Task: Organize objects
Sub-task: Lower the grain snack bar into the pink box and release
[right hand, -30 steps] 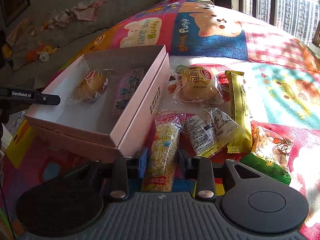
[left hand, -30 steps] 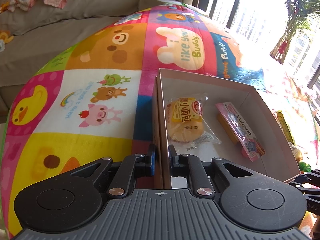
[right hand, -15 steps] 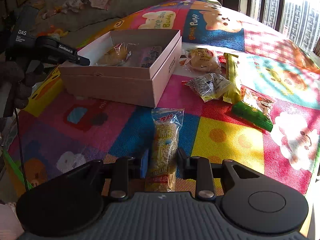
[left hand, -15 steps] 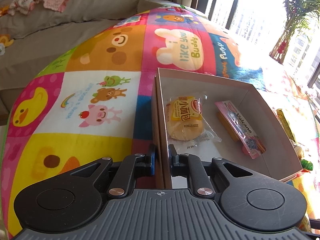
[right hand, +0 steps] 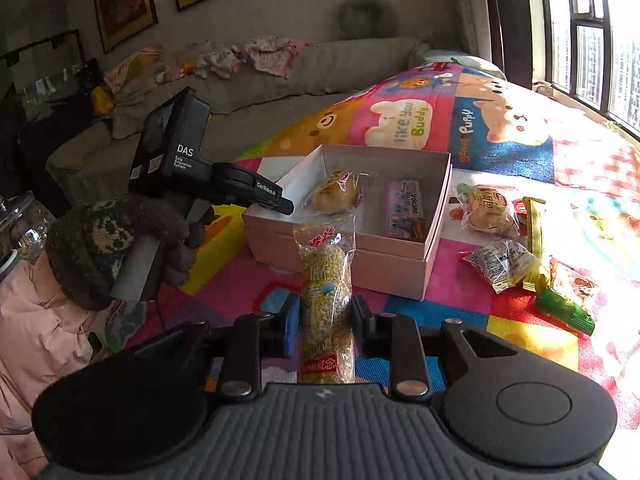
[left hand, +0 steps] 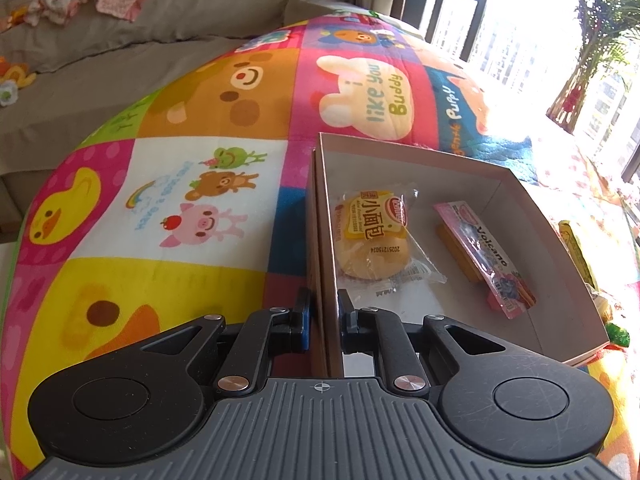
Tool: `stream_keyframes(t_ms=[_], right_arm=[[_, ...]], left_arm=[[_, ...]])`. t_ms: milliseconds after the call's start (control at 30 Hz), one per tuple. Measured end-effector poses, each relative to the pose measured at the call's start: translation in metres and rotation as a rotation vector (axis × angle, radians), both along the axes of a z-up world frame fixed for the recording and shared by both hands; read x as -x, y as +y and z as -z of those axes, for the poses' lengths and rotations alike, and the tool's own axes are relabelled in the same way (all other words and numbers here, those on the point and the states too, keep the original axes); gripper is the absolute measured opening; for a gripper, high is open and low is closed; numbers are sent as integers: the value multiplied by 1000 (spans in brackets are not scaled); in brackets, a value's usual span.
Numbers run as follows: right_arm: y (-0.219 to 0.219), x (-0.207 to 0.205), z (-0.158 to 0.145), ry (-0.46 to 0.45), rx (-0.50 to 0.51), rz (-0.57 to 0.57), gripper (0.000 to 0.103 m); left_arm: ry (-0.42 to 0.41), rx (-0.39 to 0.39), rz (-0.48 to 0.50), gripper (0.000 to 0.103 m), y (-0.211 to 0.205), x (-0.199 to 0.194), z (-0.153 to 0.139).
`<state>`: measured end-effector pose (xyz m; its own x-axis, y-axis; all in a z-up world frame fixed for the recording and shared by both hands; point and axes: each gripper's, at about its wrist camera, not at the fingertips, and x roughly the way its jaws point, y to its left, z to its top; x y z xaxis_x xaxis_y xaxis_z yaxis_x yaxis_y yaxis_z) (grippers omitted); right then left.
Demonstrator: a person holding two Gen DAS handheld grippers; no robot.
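Left hand: a gloved hand (right hand: 120, 240) with a pale pink sleeve at about 9 o'clock in the right wrist view holds the left gripper (left hand: 323, 314), which slopes down toward the box.
Left fingers: clamped on the near wall of the pink box (left hand: 556, 240), one finger outside it and one inside.
Right gripper: the right gripper (right hand: 325, 322) is raised above the play mat (right hand: 520, 332) and angled down; its jaws are closing on the puffed-rice packet (right hand: 326, 280), and the pads press its lower half.
Packet axis: the long axis runs from 6 to 12 o'clock along the fingers, crimped clear end toward the box, red-printed end nearest the camera.
Packet place: off the mat, in front of the box's near corner, which lies at 12 o'clock.
Box contents: a wrapped bun (left hand: 372, 236) toward the left wall and a pink wafer pack (left hand: 484, 256) beside it at 3 o'clock, lying lengthwise.
Only in right view: the loose snacks (right hand: 516, 256) on the mat at 2 to 3 o'clock of the box, and the left tool's black body.
Only in left view: the grip on the box wall up close.
Hedge: the loose snacks may number five, though overlap blurs the count.
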<state>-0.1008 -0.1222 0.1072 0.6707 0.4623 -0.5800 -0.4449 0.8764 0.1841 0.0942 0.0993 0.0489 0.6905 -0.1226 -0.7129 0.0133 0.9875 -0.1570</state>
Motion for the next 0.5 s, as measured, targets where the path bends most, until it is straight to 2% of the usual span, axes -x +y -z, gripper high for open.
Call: stream_keyframes(t_ms=[300, 500], right_arm=[[14, -74, -22, -18, -48, 62, 26], [33, -128, 1, 94, -109, 123, 26]], left_arm=[[-1, 9, -4, 15, 1, -1, 1], [-10, 17, -5, 15, 0, 1, 3]])
